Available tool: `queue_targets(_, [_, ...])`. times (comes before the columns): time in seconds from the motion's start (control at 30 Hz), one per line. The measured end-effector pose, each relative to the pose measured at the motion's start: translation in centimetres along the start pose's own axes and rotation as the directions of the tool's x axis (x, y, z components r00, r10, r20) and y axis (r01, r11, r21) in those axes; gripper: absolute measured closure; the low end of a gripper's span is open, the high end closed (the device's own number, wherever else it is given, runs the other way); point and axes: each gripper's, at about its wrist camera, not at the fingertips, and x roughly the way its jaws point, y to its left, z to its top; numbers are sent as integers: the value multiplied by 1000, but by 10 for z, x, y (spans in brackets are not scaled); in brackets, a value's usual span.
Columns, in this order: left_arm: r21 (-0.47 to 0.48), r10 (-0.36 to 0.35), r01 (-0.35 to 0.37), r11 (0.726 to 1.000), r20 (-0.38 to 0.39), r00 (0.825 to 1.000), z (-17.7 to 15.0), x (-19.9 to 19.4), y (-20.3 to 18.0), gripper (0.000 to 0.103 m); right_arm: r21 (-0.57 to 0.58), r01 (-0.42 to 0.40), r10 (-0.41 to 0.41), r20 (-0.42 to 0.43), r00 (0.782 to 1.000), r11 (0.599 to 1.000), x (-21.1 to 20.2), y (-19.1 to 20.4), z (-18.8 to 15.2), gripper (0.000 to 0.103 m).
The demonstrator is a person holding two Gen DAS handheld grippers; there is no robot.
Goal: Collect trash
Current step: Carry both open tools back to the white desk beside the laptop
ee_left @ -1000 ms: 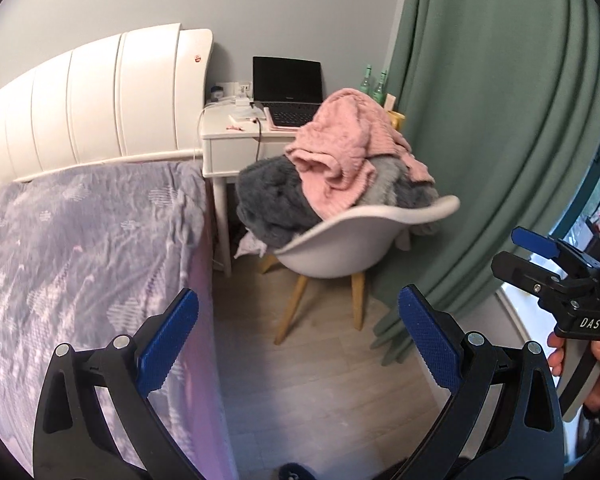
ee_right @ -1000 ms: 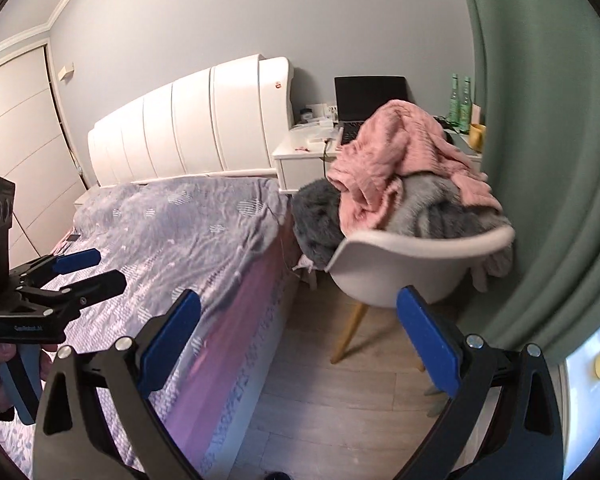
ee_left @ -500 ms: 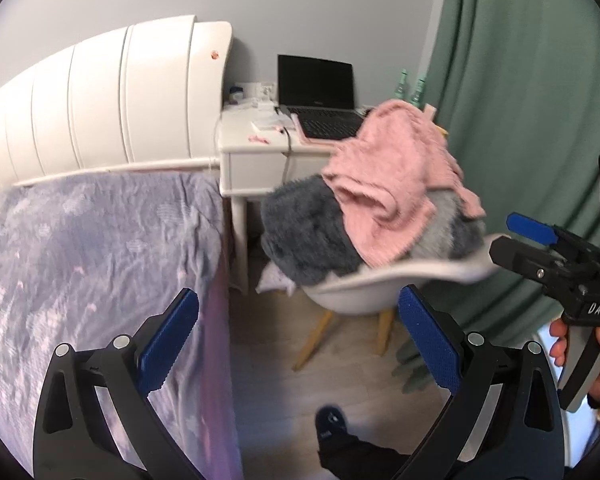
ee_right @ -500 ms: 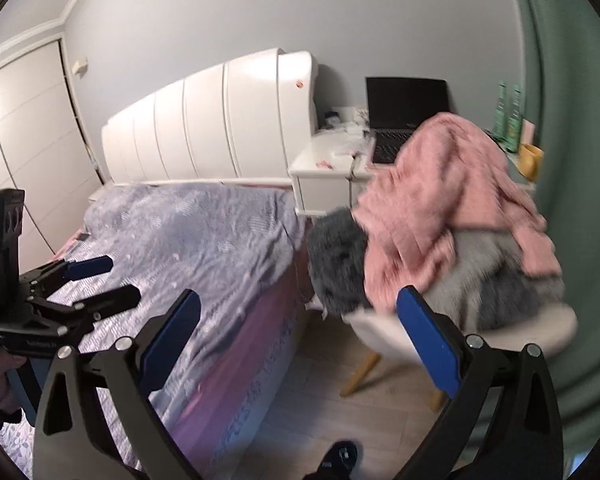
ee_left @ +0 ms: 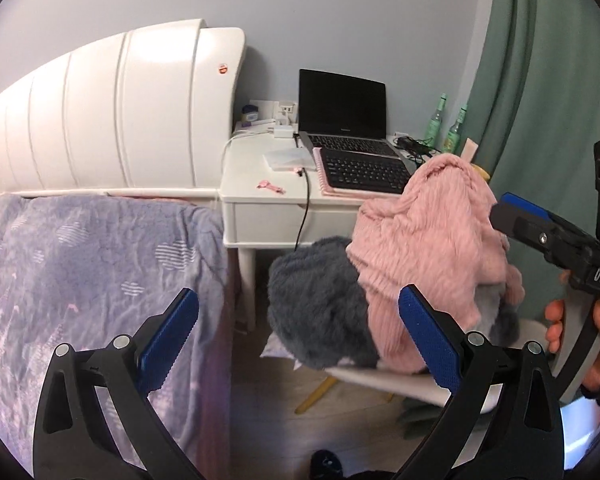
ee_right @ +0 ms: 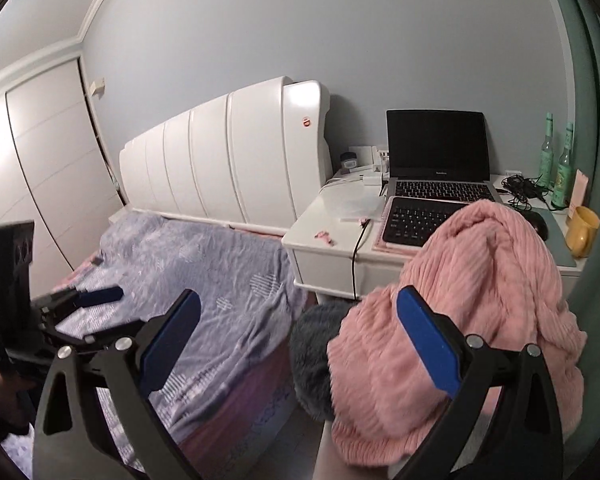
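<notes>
Pink scrap (ee_left: 271,186) lies small and crumpled on the white desk (ee_left: 256,184); both grippers' fingers spread, empty.

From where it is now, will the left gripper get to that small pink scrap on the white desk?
Probably yes. The left gripper is open, and the pink scrap lies on the bare front-left part of the desk, nearer than the clothes-piled chair.

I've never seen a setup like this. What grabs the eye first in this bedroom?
Probably the pink blanket heaped over a grey one on the chair beside the white desk. Behind it an open laptop sits on the desk, with two green bottles near the curtain. Both tools' blue jaws stand open, holding nothing.
</notes>
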Motion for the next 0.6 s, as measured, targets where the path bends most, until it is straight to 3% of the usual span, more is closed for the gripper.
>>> queue_targets(0.27, [-9,-3,3,1000,-16,1000,47,69,12,6,99,-33,37,-34,999,995,51,-33,37,7])
queue_targets(0.6, [35,-117,117,993,-5,993,119,163,59,6,183,14,1,-82,997,983,139,-59,87,7])
